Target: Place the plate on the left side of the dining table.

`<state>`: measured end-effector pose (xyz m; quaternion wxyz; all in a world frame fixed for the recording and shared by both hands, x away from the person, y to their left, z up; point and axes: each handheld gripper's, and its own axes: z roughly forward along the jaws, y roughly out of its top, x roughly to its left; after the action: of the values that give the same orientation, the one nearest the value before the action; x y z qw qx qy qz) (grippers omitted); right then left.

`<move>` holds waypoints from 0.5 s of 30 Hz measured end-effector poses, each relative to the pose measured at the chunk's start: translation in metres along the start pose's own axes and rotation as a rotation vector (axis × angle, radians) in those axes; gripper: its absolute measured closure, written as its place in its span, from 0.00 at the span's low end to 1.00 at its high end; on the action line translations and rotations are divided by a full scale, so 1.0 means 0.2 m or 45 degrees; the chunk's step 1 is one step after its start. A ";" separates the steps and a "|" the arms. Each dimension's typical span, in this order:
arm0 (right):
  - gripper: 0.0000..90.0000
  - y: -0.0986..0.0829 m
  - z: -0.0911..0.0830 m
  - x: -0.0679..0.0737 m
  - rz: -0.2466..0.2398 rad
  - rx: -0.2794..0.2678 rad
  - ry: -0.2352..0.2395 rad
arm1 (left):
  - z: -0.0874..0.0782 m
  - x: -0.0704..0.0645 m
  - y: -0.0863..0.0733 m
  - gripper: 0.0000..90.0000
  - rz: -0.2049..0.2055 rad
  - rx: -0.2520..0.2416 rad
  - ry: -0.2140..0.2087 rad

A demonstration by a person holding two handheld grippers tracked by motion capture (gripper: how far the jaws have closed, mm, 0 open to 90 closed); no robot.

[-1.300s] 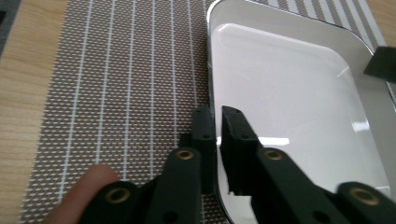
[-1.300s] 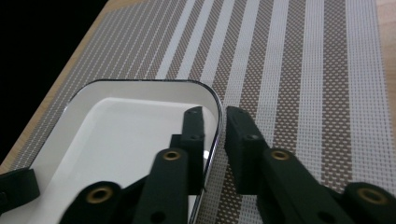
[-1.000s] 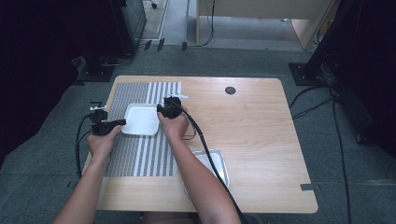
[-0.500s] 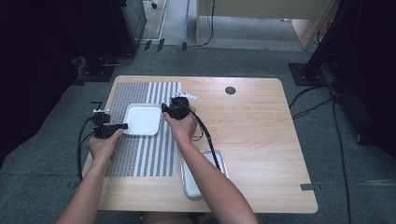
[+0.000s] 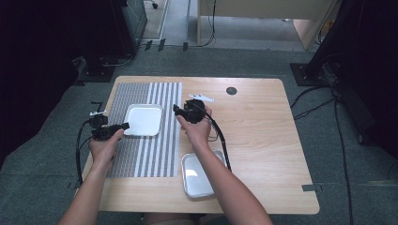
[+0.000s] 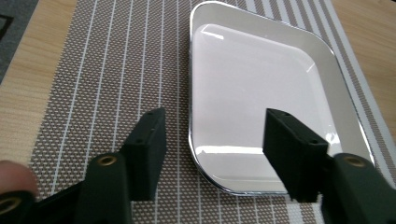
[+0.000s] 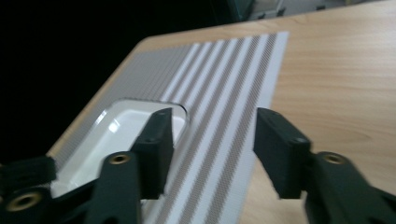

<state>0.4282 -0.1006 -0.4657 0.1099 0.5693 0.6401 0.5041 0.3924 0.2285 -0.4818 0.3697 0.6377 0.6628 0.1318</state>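
A white square plate (image 5: 143,119) (image 6: 261,93) lies on the striped placemat (image 5: 155,150). My left gripper (image 5: 125,125) (image 6: 217,149) is open at the plate's left edge; the plate's near corner lies below the gap between its jaws, and they hold nothing. My right gripper (image 5: 177,109) (image 7: 210,149) is open too, hovering over the mat's white-striped right part, a short way right of the plate (image 7: 121,130). Nothing sits between its jaws. The tip of the left gripper (image 7: 25,172) shows beyond the plate in the right gripper view.
A shallow metal tray (image 5: 199,174) sits near the table's front edge, beside the right forearm. A small white item (image 5: 202,98) lies behind the right gripper, and a black round grommet (image 5: 231,90) is set in the tabletop farther back. Bare wood extends to the right.
Both grippers were at the plate's sides a second ago. The right one has drawn off to the right and the left one slightly left. The plate has stayed where it was.
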 end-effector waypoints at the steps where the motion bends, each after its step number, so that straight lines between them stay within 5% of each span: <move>1: 0.48 0.00 -0.01 -0.01 -0.008 0.027 -0.016 | -0.01 -0.01 0.00 0.40 0.016 0.004 -0.003; 5: 0.36 -0.01 -0.07 -0.05 -0.019 0.111 -0.064 | -0.03 -0.03 -0.03 0.31 0.049 0.000 -0.003; 9: 0.29 -0.03 -0.16 -0.10 -0.074 0.111 -0.131 | -0.05 -0.04 -0.06 0.28 0.052 -0.017 0.006; 15: 0.27 -0.06 -0.25 -0.15 -0.161 0.108 -0.136 | -0.10 -0.06 -0.14 0.24 0.037 -0.063 -0.031</move>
<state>0.3941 -0.1497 -0.4640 0.1512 0.5579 0.6888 0.4375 0.3575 0.2191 -0.4821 0.3916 0.6394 0.6455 0.1457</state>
